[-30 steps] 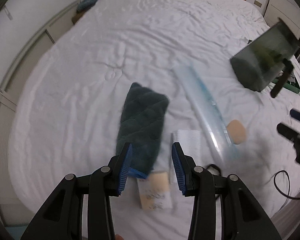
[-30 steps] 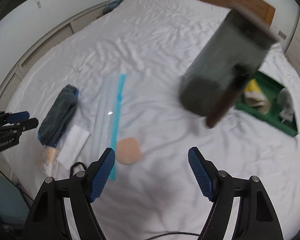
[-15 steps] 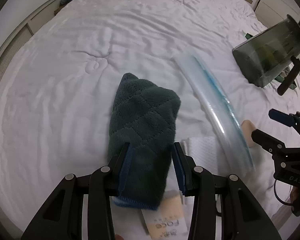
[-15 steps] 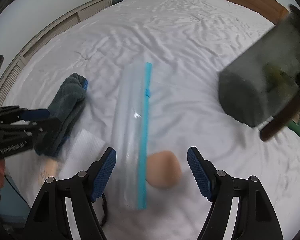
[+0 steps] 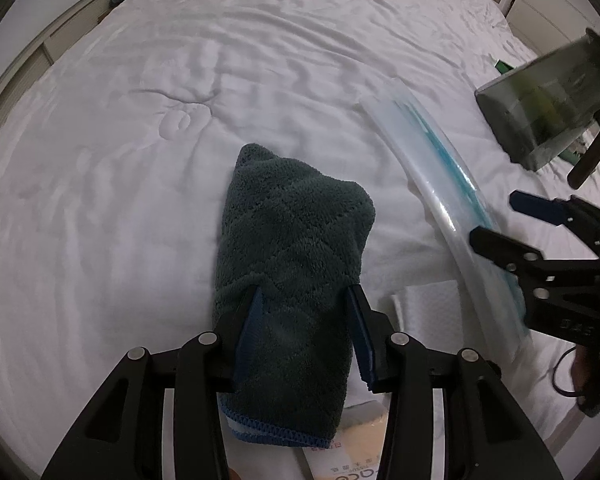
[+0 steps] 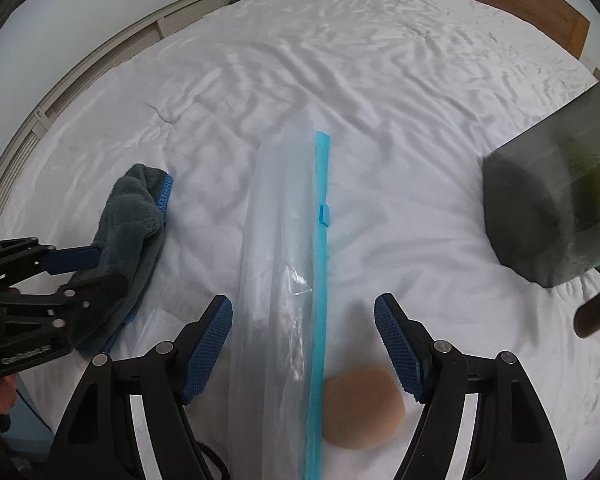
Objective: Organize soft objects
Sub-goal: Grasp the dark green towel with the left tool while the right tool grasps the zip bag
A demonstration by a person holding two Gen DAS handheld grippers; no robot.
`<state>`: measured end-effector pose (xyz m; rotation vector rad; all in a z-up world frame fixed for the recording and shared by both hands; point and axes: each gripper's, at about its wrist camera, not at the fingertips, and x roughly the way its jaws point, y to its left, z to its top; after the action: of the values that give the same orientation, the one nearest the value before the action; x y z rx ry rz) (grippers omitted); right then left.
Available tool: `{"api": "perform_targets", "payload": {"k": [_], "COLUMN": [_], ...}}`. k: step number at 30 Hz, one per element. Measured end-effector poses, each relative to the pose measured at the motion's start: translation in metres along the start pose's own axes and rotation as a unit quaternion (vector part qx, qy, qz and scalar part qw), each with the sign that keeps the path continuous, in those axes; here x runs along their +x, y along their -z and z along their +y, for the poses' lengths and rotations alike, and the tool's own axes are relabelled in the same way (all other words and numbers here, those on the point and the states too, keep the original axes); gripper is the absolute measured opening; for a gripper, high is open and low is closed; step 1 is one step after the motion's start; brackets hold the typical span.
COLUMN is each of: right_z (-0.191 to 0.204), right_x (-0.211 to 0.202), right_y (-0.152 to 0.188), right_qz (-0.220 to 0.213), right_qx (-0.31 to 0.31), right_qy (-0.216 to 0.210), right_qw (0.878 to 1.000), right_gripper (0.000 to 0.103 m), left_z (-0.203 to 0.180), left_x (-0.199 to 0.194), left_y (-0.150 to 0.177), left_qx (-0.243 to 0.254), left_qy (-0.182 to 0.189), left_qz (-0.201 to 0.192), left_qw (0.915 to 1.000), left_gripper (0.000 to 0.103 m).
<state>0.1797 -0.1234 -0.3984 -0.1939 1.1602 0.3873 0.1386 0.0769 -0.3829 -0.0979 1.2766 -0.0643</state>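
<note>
Through the left wrist camera I see my left tool [image 5: 306,336] straddling the near end of the folded dark-green towel [image 5: 292,264] on the bed [image 5: 140,128]; its jaws have just been opening slightly, the towel fills the gap, and I cannot tell whether the pads press it. Through the right wrist camera my right tool [image 6: 303,354] stands wide open and empty above the clear zip bag [image 6: 288,280] and tan sponge [image 6: 362,408], placed, I judge, to take the bag's near end.

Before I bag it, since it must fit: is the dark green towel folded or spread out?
Folded. The towel lies as a thick, compact bundle on the bed, its blue-stitched edges doubled over at the near end.
</note>
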Motion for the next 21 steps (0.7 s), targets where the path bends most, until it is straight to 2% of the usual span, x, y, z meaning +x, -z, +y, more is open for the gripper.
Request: {"api": "perform_targets", "payload": {"k": [2,6,7,9,11,13,17,19,21], "right_z": [-0.001,-0.004,-0.004,-0.005,-0.005,-0.006,-0.003,-0.004,-0.004], "right_x": [0.007,0.023,0.027,0.033,0.038,0.043,0.051,0.055,0.056], "right_y": [-0.001,-0.006,-0.008,-0.009,-0.011,-0.013,-0.015,-0.017,-0.018], "right_qz": [0.005,0.017,0.02,0.026,0.029,0.034,0.042,0.043,0.042], "right_qx": [0.002,0.003,0.004,0.003,0.002,-0.002,-0.011,-0.01,-0.012], "right_qy": [-0.002,-0.012,-0.016,-0.021,-0.026,-0.033,-0.041,-0.048,-0.053], "right_qw": [1.0,1.0,1.0,0.999,0.999,0.999,0.998,0.998,0.998], "right_gripper": [0.072,0.059,0.058,0.058,0.056,0.047,0.037,0.024,0.018], "left_z": [0.003,0.007,0.006,0.005,0.004,0.004,0.006,0.008,0.009], "left_x": [-0.003,0.002,0.004,0.008,0.013,0.018,0.025,0.026,0.028], "left_y": [0.0,0.0,0.0,0.0,-0.001,0.0,-0.001,-0.001,-0.001], "left_qx": [-0.003,0.0,0.003,0.008,0.011,0.009,0.008,0.008,0.008], "left_qy": [0.009,0.013,0.016,0.012,0.01,0.001,-0.018,-0.03,-0.045], "left_qz": [-0.006,0.001,0.003,0.009,0.013,0.014,0.015,0.014,0.013], "left_qw": [0.9999,0.9999,0.9999,0.9998,0.9998,0.9999,0.9997,0.9994,0.9989], "left_gripper": [0.038,0.04,0.043,0.06,0.068,0.068,0.068,0.062,0.05]}}
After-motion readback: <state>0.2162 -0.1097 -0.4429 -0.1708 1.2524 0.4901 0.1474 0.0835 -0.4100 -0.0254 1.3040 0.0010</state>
